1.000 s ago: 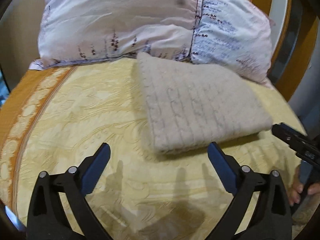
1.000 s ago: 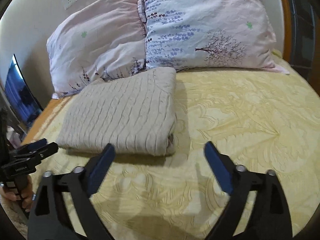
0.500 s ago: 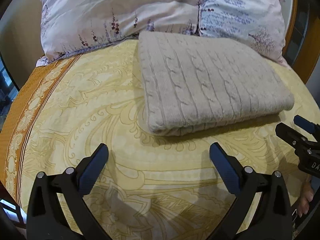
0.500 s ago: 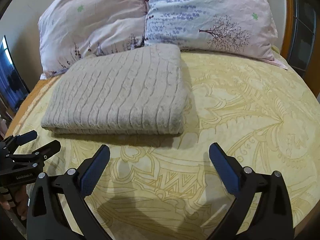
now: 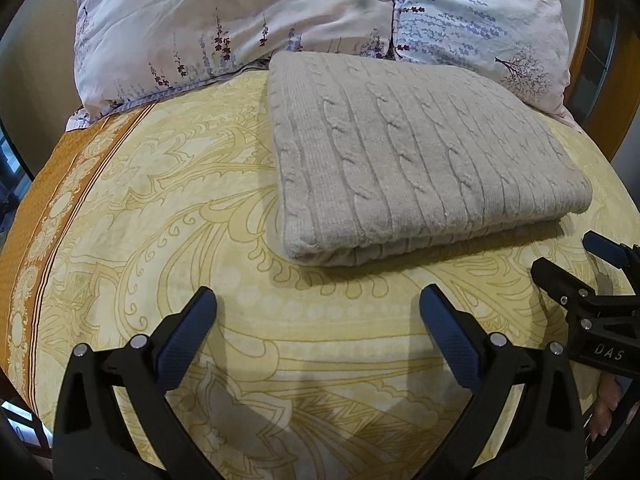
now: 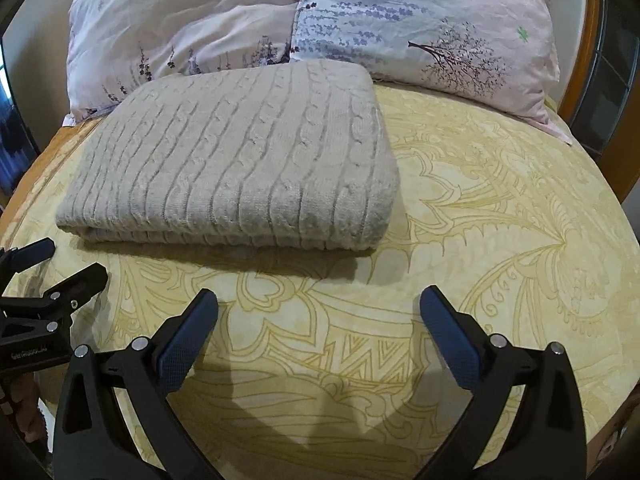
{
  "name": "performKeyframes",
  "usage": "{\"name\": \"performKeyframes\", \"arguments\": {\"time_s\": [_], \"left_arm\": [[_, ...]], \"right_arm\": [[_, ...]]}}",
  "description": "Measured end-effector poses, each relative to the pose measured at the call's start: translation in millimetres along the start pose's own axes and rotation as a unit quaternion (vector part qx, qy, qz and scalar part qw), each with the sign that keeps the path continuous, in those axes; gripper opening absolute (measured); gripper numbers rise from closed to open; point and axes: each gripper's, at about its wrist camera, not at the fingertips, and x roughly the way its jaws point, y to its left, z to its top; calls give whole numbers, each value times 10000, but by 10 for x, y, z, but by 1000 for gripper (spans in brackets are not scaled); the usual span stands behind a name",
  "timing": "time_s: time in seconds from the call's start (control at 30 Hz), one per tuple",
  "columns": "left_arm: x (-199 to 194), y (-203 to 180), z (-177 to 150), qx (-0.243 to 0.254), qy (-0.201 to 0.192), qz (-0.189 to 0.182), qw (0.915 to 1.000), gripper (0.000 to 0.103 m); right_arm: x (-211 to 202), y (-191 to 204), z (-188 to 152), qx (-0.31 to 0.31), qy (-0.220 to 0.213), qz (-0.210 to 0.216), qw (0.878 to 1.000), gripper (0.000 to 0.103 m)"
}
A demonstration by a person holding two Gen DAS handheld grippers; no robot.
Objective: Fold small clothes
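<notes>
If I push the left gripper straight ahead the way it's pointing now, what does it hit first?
Probably the near folded edge of the beige knit sweater. The left gripper is open and empty, with only bare yellow bedspread between its fingers and that edge. The pillows lie beyond. Depth is uncertain.

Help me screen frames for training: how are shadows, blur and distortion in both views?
Left wrist view: sharp, open left gripper casts shadows on the yellow patterned bedspread, fisheye bows edges. Right wrist view: sharp, dark shadow under the folded beige cable-knit sweater, corners vignetted.
</notes>
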Motion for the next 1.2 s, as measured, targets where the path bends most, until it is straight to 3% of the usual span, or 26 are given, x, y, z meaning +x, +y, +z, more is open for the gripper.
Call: {"name": "performKeyframes", "arguments": {"time_s": [1.2], "left_arm": [[-14,5,-27,-15,-66,-15,10000,101]], "right_arm": [[-6,-25,9,-25,-6,19,10000,102]]}}
